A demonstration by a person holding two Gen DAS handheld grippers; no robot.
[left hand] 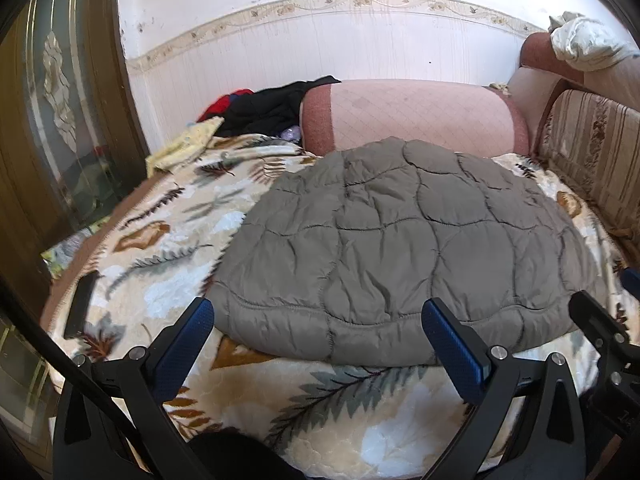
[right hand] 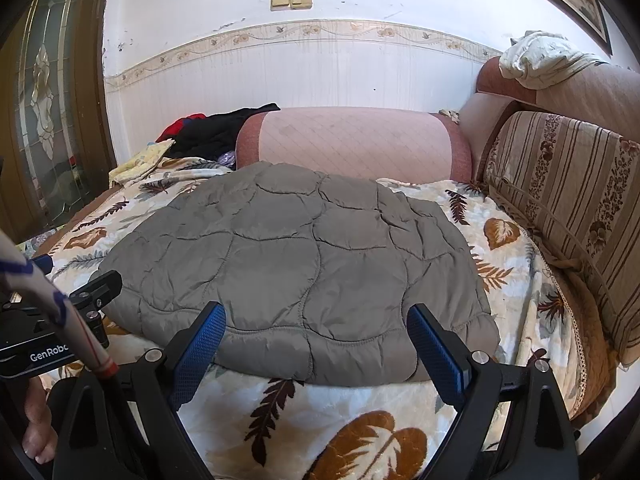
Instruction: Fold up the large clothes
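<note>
A grey quilted jacket (left hand: 400, 240) lies folded flat on the leaf-patterned blanket (left hand: 168, 280) of a sofa bed; it also shows in the right wrist view (right hand: 304, 256). My left gripper (left hand: 320, 320) is open and empty, its blue pads just short of the jacket's near hem. My right gripper (right hand: 316, 324) is open and empty too, hovering over the near hem. The right gripper's body shows at the right edge of the left wrist view (left hand: 600, 332), and the left gripper's body at the left edge of the right wrist view (right hand: 92, 296).
A pink bolster cushion (left hand: 412, 116) lies behind the jacket. Black and red clothes (left hand: 264, 108) and a yellow cloth (left hand: 184, 148) are piled at the back left. A dark phone-like slab (left hand: 80, 304) lies on the blanket's left edge. A striped backrest (right hand: 568, 200) runs along the right.
</note>
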